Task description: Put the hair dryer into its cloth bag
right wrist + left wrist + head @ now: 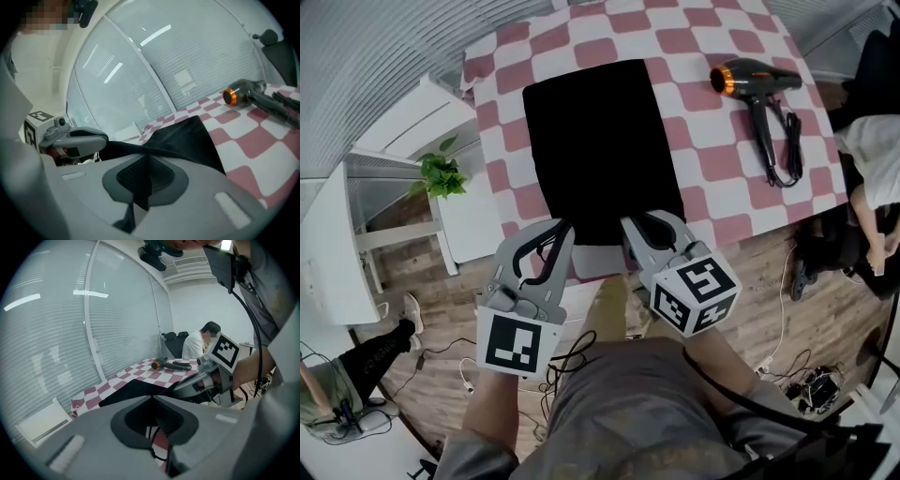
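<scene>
A black cloth bag (600, 141) lies flat on the red-and-white checked table (712, 169). The black hair dryer (750, 77) with an orange nozzle ring rests at the far right, apart from the bag, its cord (789, 150) looped beside it. Both grippers are at the bag's near edge. My right gripper (630, 225) is shut on that edge, with black cloth (187, 136) pinched and lifted between its jaws. The tips of my left gripper (565, 228) meet at the same edge with a thin black cord in them. The dryer (239, 93) also shows far off in the right gripper view.
A potted plant (441, 173) stands on a white shelf unit (469, 220) left of the table. A person (877, 150) sits at the table's right end. Cables (806, 384) lie on the wooden floor. Window blinds (56, 333) run along the table's far side.
</scene>
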